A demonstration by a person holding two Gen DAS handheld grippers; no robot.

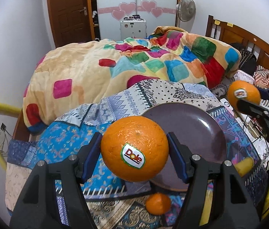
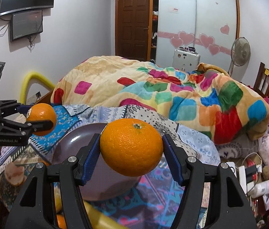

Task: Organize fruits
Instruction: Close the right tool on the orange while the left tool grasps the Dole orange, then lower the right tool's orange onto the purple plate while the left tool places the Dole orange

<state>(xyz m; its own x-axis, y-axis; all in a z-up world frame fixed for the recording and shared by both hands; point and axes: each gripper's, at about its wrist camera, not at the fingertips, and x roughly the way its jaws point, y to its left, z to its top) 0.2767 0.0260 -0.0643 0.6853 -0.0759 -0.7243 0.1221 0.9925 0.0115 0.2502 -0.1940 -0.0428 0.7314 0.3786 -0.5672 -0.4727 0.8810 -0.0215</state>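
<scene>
My left gripper is shut on a large orange with a Dole sticker, held above the near left edge of a dark purple plate. My right gripper is shut on a second orange, held above the same plate. Each gripper shows in the other's view: the right one with its orange at the right, the left one with its orange at the left. A small orange lies on the patterned cloth below the plate. A yellow fruit lies right of the plate.
The plate rests on a blue patterned cloth over a bed. A bulky multicoloured blanket lies behind. A wooden headboard and clutter with cables are at the right. More fruit lies at the left near the cloth's edge.
</scene>
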